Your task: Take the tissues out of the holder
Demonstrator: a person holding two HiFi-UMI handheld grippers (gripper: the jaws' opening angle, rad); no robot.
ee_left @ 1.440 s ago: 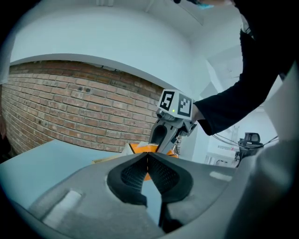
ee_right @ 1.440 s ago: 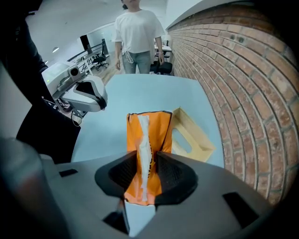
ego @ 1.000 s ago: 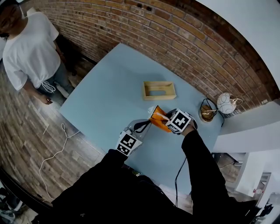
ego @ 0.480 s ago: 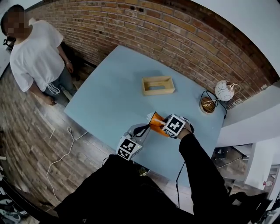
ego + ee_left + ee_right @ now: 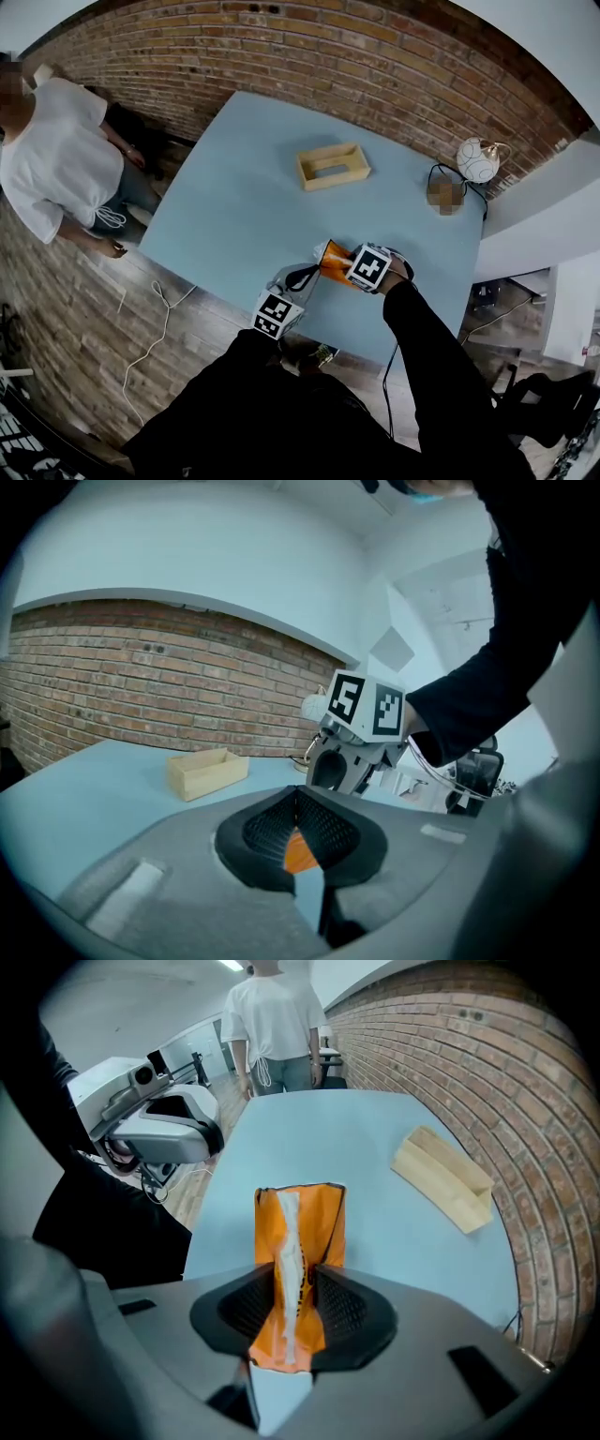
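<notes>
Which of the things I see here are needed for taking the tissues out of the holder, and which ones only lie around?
For the job:
- orange tissue pack
- right hand-held gripper, shut on the pack
- left hand-held gripper, pinching its edge
- wooden holder, empty

Just lying about:
- white round ornament
- white cable on the floor
- bystander in a white shirt

Head view looks steeply down; both close-in gripper views share its table and wooden holder.
</notes>
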